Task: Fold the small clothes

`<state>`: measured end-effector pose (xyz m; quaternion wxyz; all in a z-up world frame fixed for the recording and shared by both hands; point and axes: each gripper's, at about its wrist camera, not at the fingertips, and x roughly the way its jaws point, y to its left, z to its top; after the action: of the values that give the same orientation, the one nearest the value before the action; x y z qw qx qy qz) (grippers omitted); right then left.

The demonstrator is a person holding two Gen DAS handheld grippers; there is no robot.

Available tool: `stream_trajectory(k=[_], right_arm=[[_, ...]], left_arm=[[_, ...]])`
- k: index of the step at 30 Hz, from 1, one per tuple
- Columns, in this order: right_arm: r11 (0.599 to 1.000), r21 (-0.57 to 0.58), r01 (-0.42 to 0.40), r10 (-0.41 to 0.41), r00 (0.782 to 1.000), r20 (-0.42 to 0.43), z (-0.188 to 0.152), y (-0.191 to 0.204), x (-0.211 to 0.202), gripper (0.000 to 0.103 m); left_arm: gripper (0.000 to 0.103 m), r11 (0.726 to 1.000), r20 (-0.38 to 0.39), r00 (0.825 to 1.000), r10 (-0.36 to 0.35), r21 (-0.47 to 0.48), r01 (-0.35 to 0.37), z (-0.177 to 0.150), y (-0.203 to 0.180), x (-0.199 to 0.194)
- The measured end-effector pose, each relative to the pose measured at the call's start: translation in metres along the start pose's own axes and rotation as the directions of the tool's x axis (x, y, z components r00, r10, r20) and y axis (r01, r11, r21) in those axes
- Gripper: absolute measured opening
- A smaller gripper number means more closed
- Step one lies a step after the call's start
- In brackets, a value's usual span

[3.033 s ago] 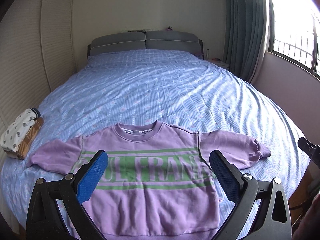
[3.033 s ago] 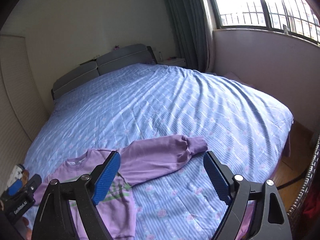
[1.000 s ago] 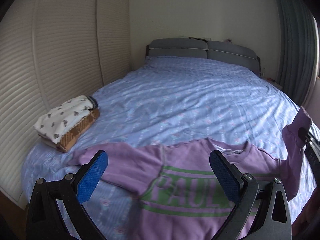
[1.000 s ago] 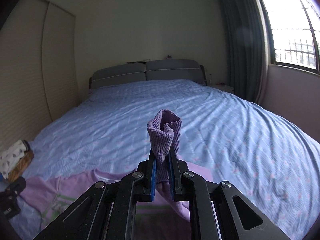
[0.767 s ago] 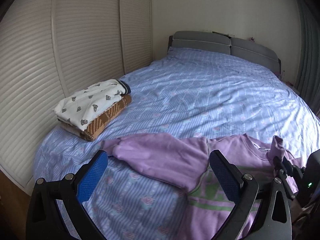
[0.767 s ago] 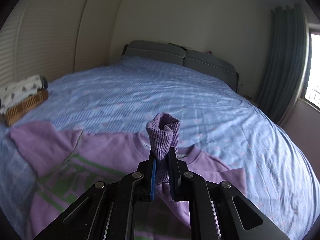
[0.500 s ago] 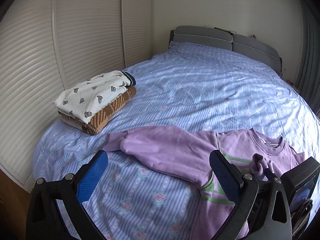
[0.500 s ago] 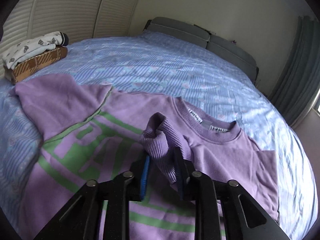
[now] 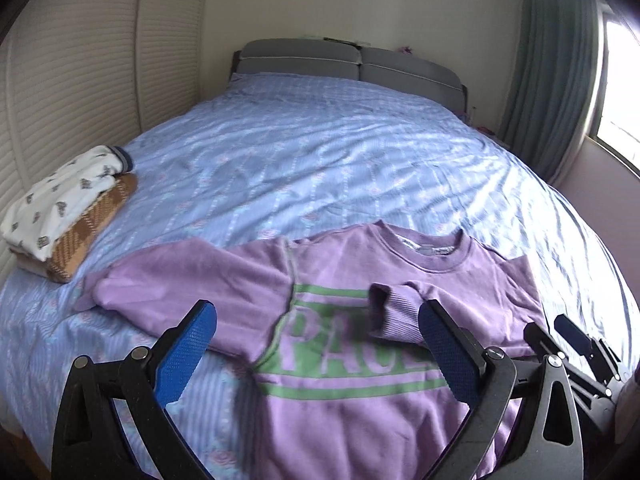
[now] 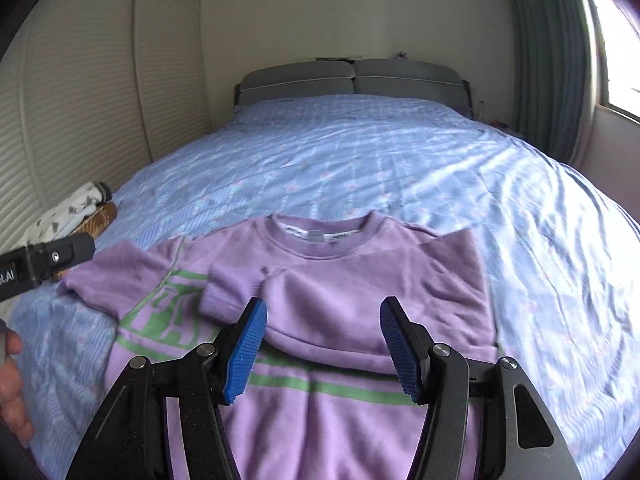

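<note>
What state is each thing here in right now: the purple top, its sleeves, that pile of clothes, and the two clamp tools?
Purple sweatshirt: flat on bed, front up.
Right sleeve: folded across chest.
Left sleeve: spread out.
Clothes pile: folded, stacked.
Right gripper: just been opening, empty.
Left gripper: open, empty.

A bedroom in a home is shown. Most of both views is filled by a wide bed [image 9: 340,168] covered with a blue flowered sheet, and a grey padded headboard [image 10: 354,76] is set against the far wall. Louvred wardrobe doors [image 9: 80,92] are seen along one side, a grey-green curtain [image 9: 548,80] and a window [image 10: 616,40] along the other. Folded clothes [image 9: 64,216] are stacked at the bed's edge.
</note>
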<state>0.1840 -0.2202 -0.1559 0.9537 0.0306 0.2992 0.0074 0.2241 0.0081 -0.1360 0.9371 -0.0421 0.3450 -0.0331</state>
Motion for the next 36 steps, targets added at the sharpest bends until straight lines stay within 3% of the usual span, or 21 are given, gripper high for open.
stream_trajectory(k=[4,12,15,21,24,36], right_arm=[[0.994,0.077,0.078,-0.078,0.997,0.004,-0.005,-0.037,-0.007,0.059],[0.981,0.156,0.114,-0.111,0.993,-0.025,-0.021,-0.066,0.005,0.059],[0.98,0.162,0.111,-0.107,0.994,-0.032,-0.027,-0.067,0.008,0.059],[0.975,0.194,0.113,-0.105,0.993,-0.048,-0.036,-0.074,0.009,0.059],[0.971,0.21,0.118,-0.11,0.993,-0.051,-0.037,-0.078,0.009,0.059],[0.969,0.216,0.119,-0.11,0.993,-0.052,-0.041,-0.081,0.007,0.059]], left_arm=[[0.079,0.995,-0.044,0.997,-0.057,0.076,0.061,-0.003,-0.027,0.03],[0.06,0.987,-0.121,0.989,-0.086,0.128,0.102,-0.011,-0.045,0.077],[0.05,0.987,-0.16,0.983,-0.095,0.111,0.114,-0.013,-0.042,0.091],[0.02,0.981,-0.194,0.965,-0.174,0.052,0.187,-0.02,-0.04,0.099],[0.01,0.98,-0.185,0.967,-0.174,0.064,0.188,-0.022,-0.043,0.096],[0.008,0.989,-0.21,0.972,-0.103,0.087,0.123,-0.039,-0.035,0.096]])
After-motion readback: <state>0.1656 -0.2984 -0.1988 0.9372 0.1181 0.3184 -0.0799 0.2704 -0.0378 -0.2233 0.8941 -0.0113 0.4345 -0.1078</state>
